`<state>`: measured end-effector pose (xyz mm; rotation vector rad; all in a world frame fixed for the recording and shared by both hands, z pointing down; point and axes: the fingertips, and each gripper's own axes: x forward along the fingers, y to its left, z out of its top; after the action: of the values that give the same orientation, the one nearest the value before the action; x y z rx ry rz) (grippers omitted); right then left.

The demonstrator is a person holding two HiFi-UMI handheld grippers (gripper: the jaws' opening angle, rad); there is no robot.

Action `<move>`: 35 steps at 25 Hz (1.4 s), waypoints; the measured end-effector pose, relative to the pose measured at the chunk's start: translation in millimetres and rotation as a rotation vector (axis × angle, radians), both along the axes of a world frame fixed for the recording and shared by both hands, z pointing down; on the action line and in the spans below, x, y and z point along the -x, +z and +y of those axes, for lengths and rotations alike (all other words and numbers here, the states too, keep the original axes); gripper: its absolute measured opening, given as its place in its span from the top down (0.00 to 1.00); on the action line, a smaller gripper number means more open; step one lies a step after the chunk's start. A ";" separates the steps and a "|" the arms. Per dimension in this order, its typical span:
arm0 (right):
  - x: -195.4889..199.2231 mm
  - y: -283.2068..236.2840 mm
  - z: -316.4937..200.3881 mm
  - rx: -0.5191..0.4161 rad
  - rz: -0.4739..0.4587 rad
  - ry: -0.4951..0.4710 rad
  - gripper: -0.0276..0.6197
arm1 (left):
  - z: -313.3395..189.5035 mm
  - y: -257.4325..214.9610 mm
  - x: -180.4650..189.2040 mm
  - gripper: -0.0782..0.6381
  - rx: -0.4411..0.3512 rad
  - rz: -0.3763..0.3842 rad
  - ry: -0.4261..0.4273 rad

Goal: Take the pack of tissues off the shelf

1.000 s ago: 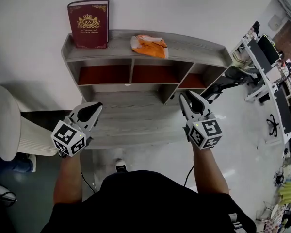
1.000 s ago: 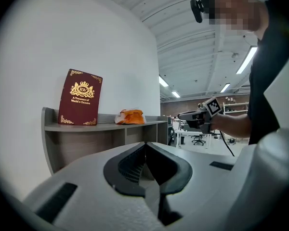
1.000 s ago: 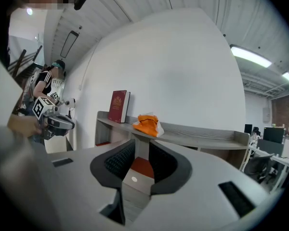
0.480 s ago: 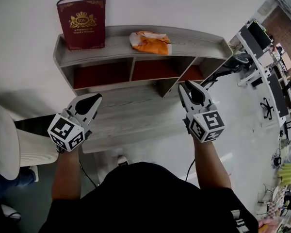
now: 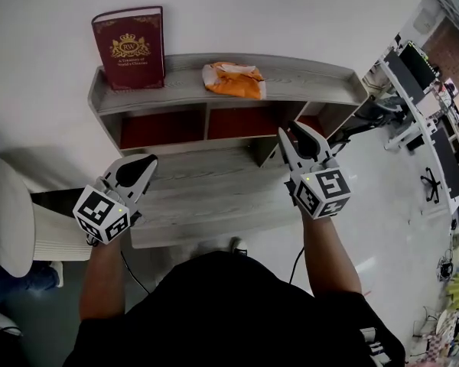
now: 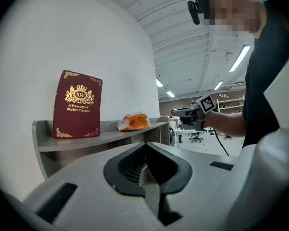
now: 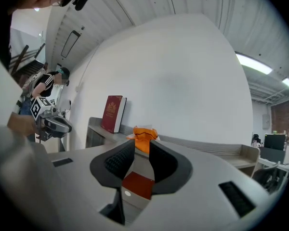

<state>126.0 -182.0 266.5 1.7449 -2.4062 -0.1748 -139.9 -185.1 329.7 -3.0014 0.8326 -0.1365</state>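
The orange pack of tissues (image 5: pixel 233 80) lies on the top board of the grey wooden shelf (image 5: pixel 314 73), right of the middle. My right gripper (image 5: pixel 295 130) hovers in front of the shelf's right compartments, level, pointing at the pack (image 7: pixel 143 133). Its jaws stand a little apart with nothing held. My left gripper (image 5: pixel 143 161) is lower left, over the desk board, its jaws closed together and empty. From the left gripper view the pack (image 6: pixel 134 122) shows far off on the board, beyond my left gripper (image 6: pixel 145 144). Between my right gripper's (image 7: pixel 142 144) jaws only the distant pack shows.
A dark red book (image 5: pixel 130 48) stands upright at the shelf's left end, well left of the pack. Below the top board are red-backed compartments (image 5: pixel 162 125). A grey desk board (image 5: pixel 206 189) runs under both grippers. A white chair (image 5: pixel 4 205) is at the left, office desks (image 5: pixel 424 90) at the right.
Both grippers have edged forward toward the shelf, the right one more plainly. The jaws look the same, and the pack and the book have not moved.
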 end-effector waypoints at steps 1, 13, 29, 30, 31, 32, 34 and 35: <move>-2.6 -2.3 -3.3 -0.006 0.006 -0.011 0.81 | -0.5 -3.0 -1.6 0.86 -0.002 0.003 -0.015; -30.5 -15.2 -47.9 -0.006 0.022 -0.162 0.77 | -11.5 -16.8 -39.8 0.86 -0.009 0.011 -0.133; -14.3 -21.1 -114.5 0.011 0.112 -0.316 0.55 | -9.7 -19.5 -41.5 0.86 -0.031 -0.002 -0.249; -9.7 -19.9 -118.7 0.019 0.118 -0.331 0.54 | -10.1 -18.7 -39.3 0.87 -0.030 -0.002 -0.259; -5.2 -18.5 -122.9 0.027 0.125 -0.345 0.54 | -10.9 -17.6 -37.1 0.86 -0.026 -0.001 -0.269; -0.9 -17.0 -127.0 0.035 0.135 -0.356 0.53 | -11.7 -16.8 -34.8 0.86 -0.022 0.000 -0.278; 6.8 -13.2 -134.8 0.047 0.171 -0.370 0.52 | -11.6 -16.8 -30.5 0.86 -0.020 0.002 -0.297; 9.9 -11.3 -138.4 0.054 0.190 -0.376 0.51 | -10.7 -17.2 -29.0 0.86 -0.022 0.002 -0.305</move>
<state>116.1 -320.4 255.2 1.1792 -2.5420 -0.3035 -110.9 -195.8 312.5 -2.8337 1.2771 -0.1278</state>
